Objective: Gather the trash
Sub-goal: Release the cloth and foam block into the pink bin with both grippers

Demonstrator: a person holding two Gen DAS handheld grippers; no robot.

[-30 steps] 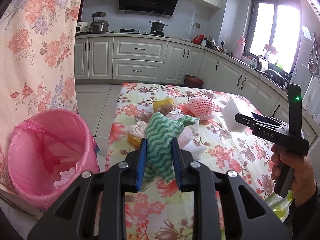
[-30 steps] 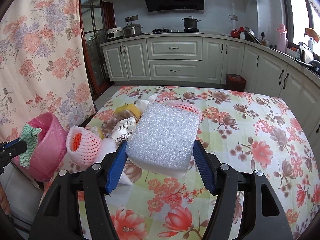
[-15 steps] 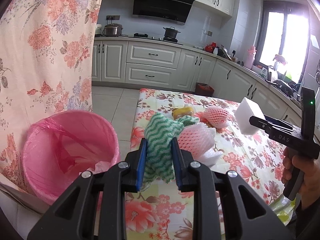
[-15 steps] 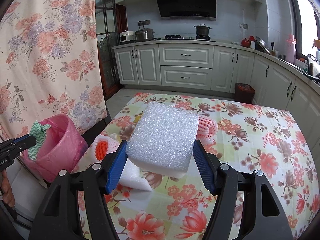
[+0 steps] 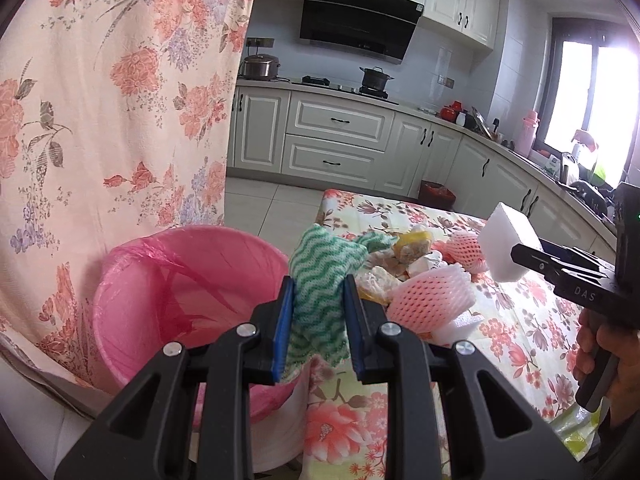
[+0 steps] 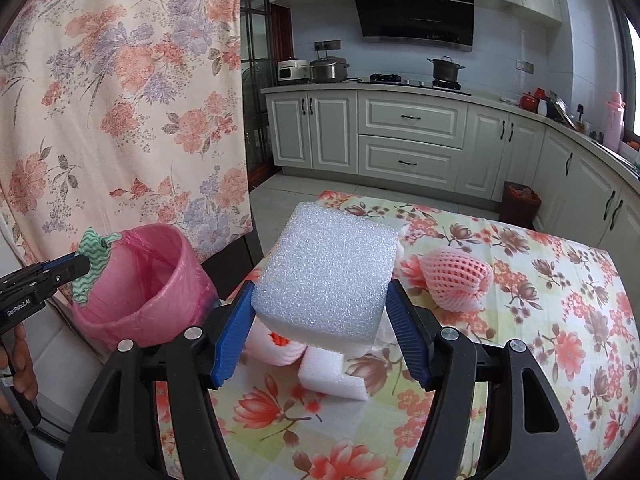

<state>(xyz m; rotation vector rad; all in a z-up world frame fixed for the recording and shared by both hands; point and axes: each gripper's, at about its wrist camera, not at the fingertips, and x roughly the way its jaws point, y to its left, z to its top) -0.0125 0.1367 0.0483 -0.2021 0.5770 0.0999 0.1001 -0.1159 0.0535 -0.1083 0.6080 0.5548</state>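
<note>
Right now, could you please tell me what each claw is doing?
Left claw: closed on the green wavy cloth.
Right claw: closed on the white foam block.

The right gripper (image 6: 320, 320) clamps a white foam block (image 6: 328, 268) at frame centre. At left, the left gripper (image 6: 86, 266) pinches a green cloth (image 6: 93, 258) at the pink bin's (image 6: 144, 292) rim. A pink fruit net (image 6: 456, 276) lies on the floral table (image 6: 560, 320), right of centre.

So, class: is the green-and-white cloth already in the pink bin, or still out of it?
Out. The green-and-white cloth is clamped in the left hand-held gripper, beside the pink bin, not inside it.
</note>
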